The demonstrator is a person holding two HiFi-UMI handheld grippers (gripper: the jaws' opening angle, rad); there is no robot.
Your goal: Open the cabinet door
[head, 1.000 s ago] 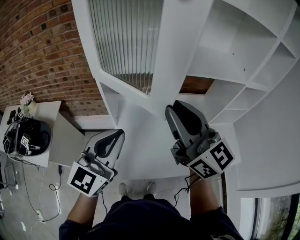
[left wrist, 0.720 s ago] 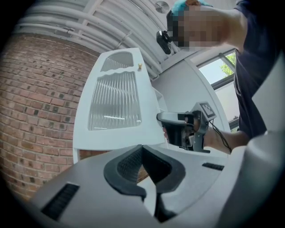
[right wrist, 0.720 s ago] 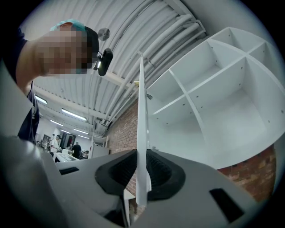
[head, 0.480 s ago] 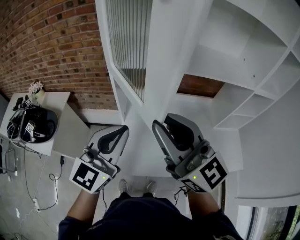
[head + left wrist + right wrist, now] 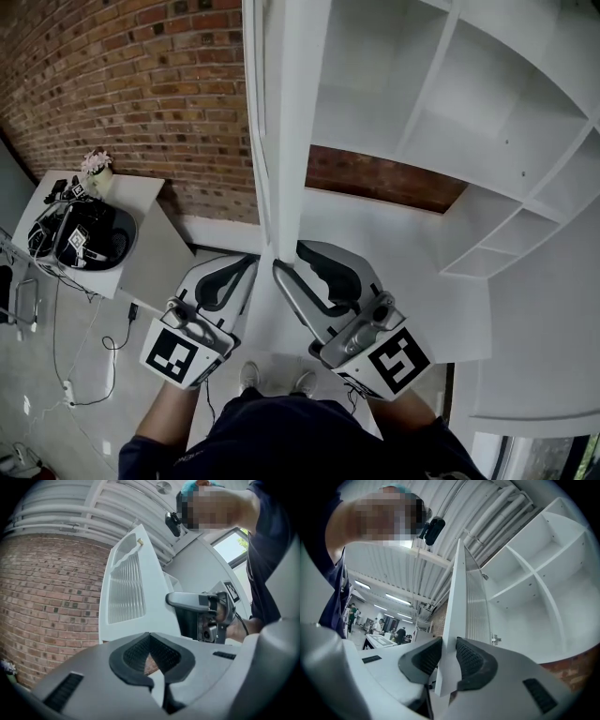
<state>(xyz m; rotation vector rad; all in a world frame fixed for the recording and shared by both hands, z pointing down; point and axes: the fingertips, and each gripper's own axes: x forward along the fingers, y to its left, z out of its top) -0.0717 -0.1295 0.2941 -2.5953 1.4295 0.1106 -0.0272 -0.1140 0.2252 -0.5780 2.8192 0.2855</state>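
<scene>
The cabinet door [image 5: 281, 141] stands swung out, edge-on to the person. The right claw [image 5: 287, 259] straddles that edge. Its jaws have just been opening and, as far as I can judge, the pads are not pinching it. Pulled away crooked, a pad could snag and drag the door. The left claw [image 5: 246, 264], closed and empty, sits just beside it — a nudge could swing the door.

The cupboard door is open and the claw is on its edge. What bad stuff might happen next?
1. The right gripper has just been opening its jaws with the cabinet door edge between them. Let go, the door might swing by itself.
2. The left gripper sits close beside that edge, so a swinging door may bump it.
</scene>
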